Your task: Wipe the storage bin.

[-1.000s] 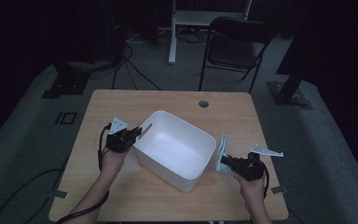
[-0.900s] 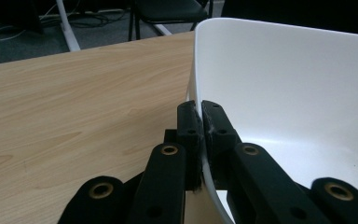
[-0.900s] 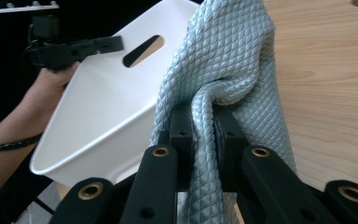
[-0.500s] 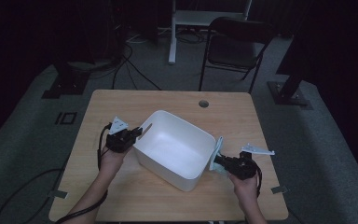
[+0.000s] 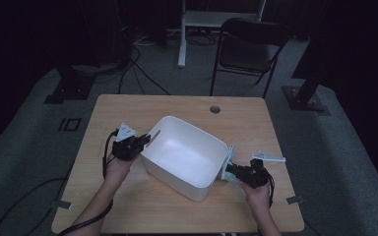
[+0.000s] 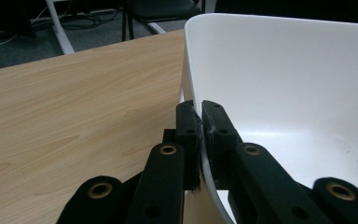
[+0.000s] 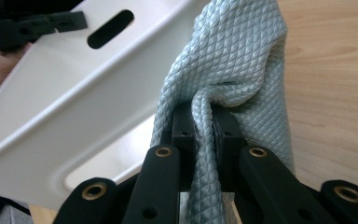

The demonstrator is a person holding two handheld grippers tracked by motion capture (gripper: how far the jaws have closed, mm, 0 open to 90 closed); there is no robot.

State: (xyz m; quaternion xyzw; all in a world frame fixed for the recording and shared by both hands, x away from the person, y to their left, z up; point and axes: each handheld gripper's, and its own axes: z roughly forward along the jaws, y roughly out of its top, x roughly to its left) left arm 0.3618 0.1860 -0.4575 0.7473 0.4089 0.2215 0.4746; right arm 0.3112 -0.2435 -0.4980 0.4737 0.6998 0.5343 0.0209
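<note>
The white tub (image 5: 184, 156) sits near the middle of the table (image 5: 128, 110), turned corner-on, and the pale grey cloth (image 5: 228, 162) now stands against its outer wall at about four o'clock. A second ago the cloth was a little clear of that wall — the right gripper (image 5: 233, 170) has carried it in toward nine o'clock and slightly down, so cloth and tub look to be touching or all but. I judge the wiping of the tub is about to start, or is starting, on that side.

The right gripper's jaws are pinched fully onto a fold of the quilted cloth (image 7: 228, 70), which bunches up above them in the right gripper view, with the tub's slotted handle (image 7: 110, 22) beyond.

At ten o'clock the left gripper (image 5: 145, 141) has not shifted — its jaws are clamped on the tub's thin rim (image 6: 200, 116), one inside and one outside, steadying it. The tub itself lies as it did before.
</note>
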